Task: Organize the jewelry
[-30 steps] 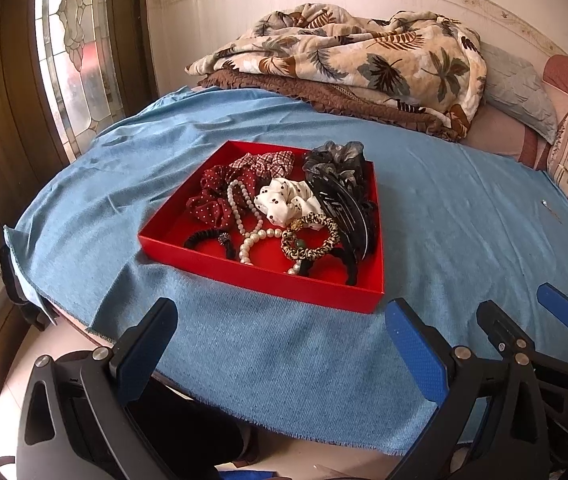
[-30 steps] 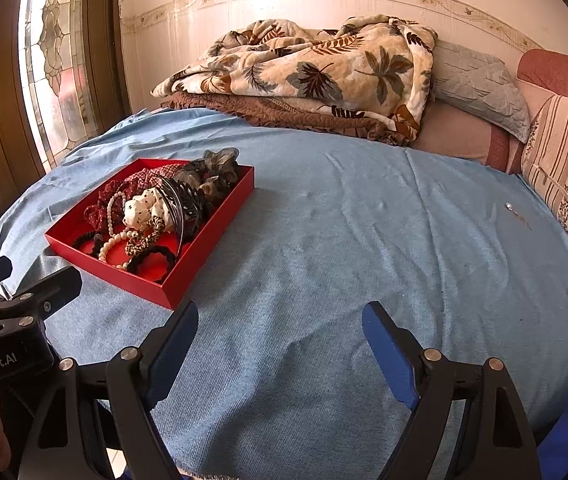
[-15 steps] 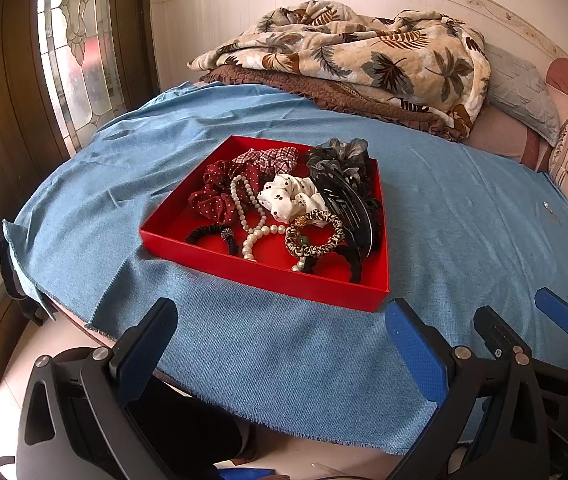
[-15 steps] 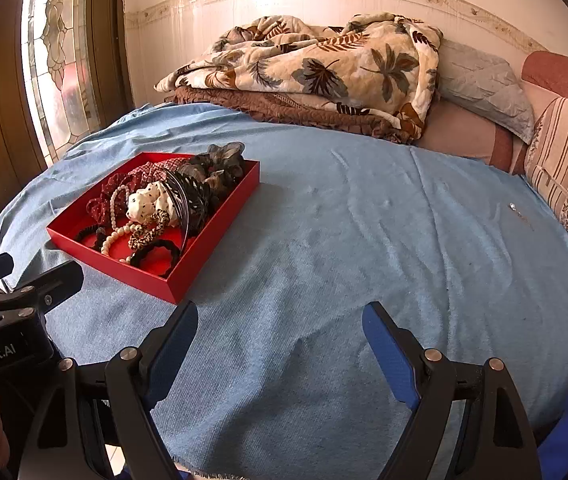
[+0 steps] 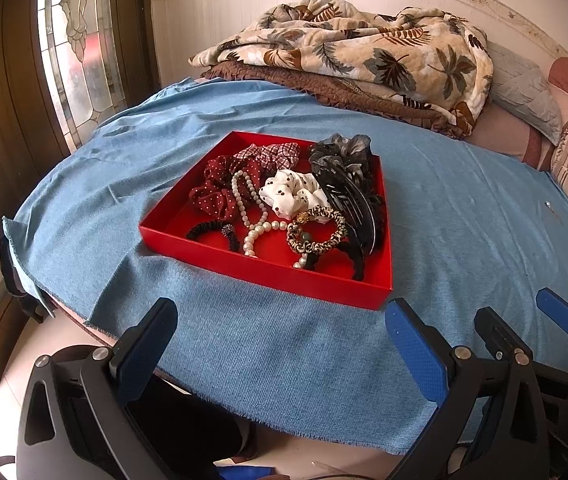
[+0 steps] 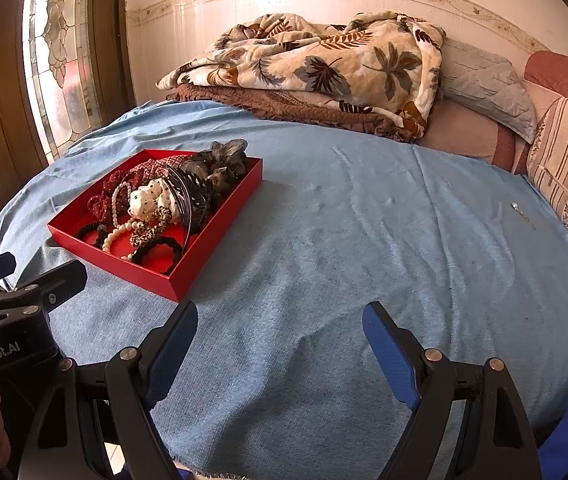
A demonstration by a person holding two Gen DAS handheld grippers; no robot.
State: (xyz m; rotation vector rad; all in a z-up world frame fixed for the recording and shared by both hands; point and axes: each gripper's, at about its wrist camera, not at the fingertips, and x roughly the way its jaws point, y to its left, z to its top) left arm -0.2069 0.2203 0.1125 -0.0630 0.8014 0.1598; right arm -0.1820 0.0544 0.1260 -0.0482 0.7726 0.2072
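A red tray [image 5: 268,274] sits on the blue cloth, just beyond my left gripper [image 5: 280,340], which is open with nothing between its fingers. Heaped in the tray are a pearl necklace [image 5: 244,204], a dark red dotted scrunchie [image 5: 214,196], a white dotted scrunchie [image 5: 288,194], a black hair comb [image 5: 350,204], a leopard-print band [image 5: 318,232] and black hair ties [image 5: 212,230]. My right gripper [image 6: 282,332] is open over bare cloth, to the right of the tray [image 6: 188,276]. Its fingers [image 5: 556,314] show at the right edge of the left wrist view.
The blue cloth [image 6: 344,232] covers a rounded bed or table whose frayed near edge lies under both grippers. Folded leaf-print blankets [image 6: 324,64] and pillows [image 6: 484,80] line the back. A small shiny item [image 6: 515,206] lies at far right. A stained-glass window [image 5: 72,40] is on the left.
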